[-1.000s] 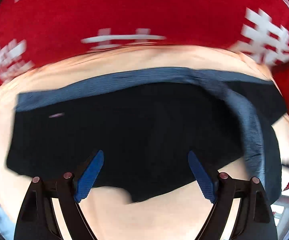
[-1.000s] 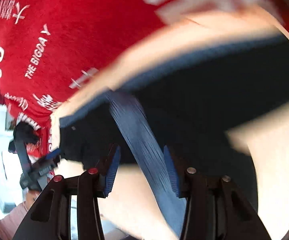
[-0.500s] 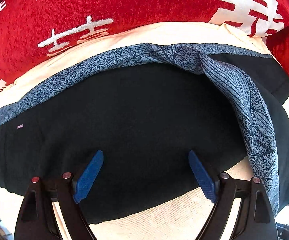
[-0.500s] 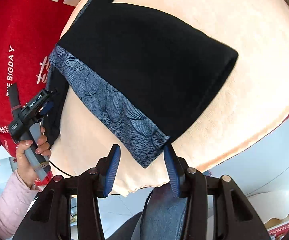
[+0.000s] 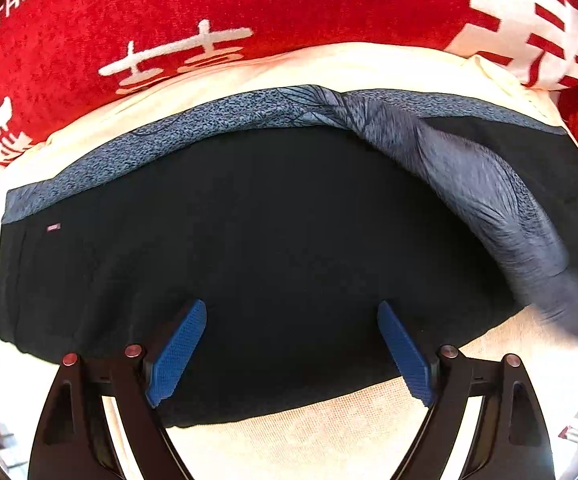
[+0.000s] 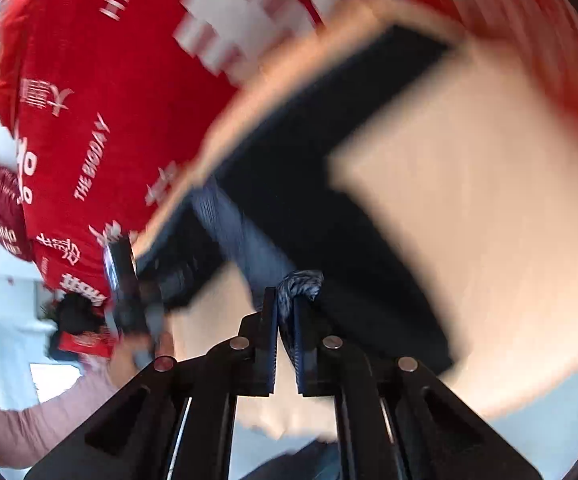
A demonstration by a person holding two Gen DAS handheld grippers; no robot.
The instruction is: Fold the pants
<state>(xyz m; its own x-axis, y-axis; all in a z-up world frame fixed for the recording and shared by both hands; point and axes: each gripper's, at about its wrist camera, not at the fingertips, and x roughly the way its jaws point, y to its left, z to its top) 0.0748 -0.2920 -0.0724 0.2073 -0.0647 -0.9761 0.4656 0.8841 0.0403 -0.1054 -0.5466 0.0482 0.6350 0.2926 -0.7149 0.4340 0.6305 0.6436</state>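
Note:
Black pants [image 5: 273, 240] with a blue-grey patterned waistband [image 5: 193, 128] lie on a round cream-covered table [image 5: 329, 432]. My left gripper [image 5: 292, 350] is open and empty, its blue fingers hovering over the black cloth near its front edge. My right gripper [image 6: 286, 320] is shut on the waistband's end [image 6: 301, 282], which bunches between the jaws. The band [image 5: 489, 200] lifts off diagonally across the pants' right side. The pants also show, blurred, in the right wrist view [image 6: 329, 184].
A red cloth with white characters [image 5: 249, 8] hangs behind the table. The table's edge [image 6: 561, 364] curves round at the right. The left hand-held gripper and a pink-sleeved arm [image 6: 129, 304] show at the left of the right wrist view.
My right gripper has shut on the waistband's end and swung back over the table, lifting the band. The left gripper has stayed open over the pants.

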